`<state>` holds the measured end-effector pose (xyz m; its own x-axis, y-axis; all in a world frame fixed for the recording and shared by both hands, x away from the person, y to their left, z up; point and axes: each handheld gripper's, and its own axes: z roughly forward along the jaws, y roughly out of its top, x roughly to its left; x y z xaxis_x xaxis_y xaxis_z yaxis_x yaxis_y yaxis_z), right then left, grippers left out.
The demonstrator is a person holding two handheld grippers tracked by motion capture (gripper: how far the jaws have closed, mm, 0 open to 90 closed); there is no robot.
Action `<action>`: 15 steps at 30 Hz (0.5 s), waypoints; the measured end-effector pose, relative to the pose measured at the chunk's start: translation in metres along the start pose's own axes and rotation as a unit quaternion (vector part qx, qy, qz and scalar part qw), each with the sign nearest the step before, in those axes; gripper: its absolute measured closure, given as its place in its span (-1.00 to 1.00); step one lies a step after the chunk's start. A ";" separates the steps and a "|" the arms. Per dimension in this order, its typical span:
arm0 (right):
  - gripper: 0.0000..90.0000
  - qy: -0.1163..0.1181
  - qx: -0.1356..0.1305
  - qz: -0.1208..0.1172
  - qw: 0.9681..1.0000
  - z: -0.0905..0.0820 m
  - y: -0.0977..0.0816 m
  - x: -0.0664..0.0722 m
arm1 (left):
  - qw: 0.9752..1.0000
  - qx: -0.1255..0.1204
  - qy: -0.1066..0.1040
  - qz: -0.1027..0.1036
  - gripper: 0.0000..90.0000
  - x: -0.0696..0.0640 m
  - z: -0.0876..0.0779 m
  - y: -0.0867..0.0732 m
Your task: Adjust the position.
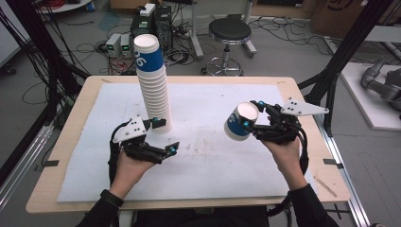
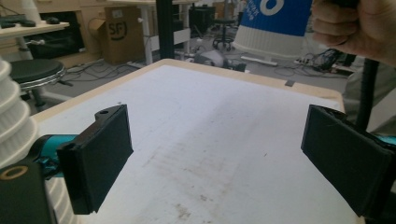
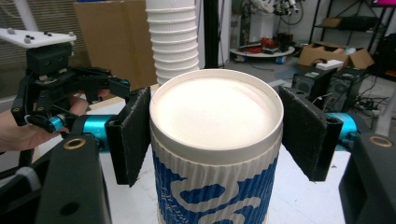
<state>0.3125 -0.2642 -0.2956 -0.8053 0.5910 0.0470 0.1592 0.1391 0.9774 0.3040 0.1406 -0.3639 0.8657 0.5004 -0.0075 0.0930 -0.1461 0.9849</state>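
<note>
A tall stack of white ribbed paper cups (image 1: 153, 90), the top one printed blue, stands on the white mat left of centre. My left gripper (image 1: 168, 136) is low beside the stack's base, open, with nothing between its jaws. In the left gripper view (image 2: 215, 154) the stack (image 2: 11, 116) is just outside the left jaw. My right gripper (image 1: 249, 114) hovers right of centre, shut on a single blue-and-white paper cup (image 1: 236, 125). This cup (image 3: 215, 121) is tipped with its white recessed bottom toward the right gripper view, and a pad presses on each side.
The white mat (image 1: 213, 156) covers most of the wooden table (image 1: 71, 142). Beyond the far edge are a black stool (image 1: 229, 33), computer cases and cables on the floor. Black frame posts stand at both sides of the table.
</note>
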 end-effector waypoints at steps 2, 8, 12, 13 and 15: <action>-0.33 0.006 0.000 -0.001 1.000 0.000 0.001 0.000 | 1.000 -0.002 -0.007 -0.003 -0.81 -0.001 0.002 0.001; -0.33 0.030 0.009 -0.004 1.000 0.002 0.002 0.001 | 0.999 0.000 -0.034 -0.008 -0.81 -0.005 0.011 0.009; -0.33 0.049 0.011 -0.003 0.999 0.003 0.003 0.004 | 0.998 0.011 -0.065 -0.007 -0.81 -0.010 0.022 0.013; -0.33 0.061 0.010 0.001 0.998 0.003 0.003 0.003 | 0.997 0.013 -0.074 -0.007 -0.81 -0.011 0.025 0.014; -0.33 0.065 0.011 0.002 0.998 0.003 0.003 0.003 | 0.996 0.013 -0.092 -0.010 -0.81 -0.015 0.031 0.016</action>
<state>0.3118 -0.2596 -0.2930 -0.8718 0.4836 0.0781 0.1732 0.1553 0.9726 0.3083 0.1042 -0.3534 0.9387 0.3393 -0.0615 0.1224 -0.1610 0.9793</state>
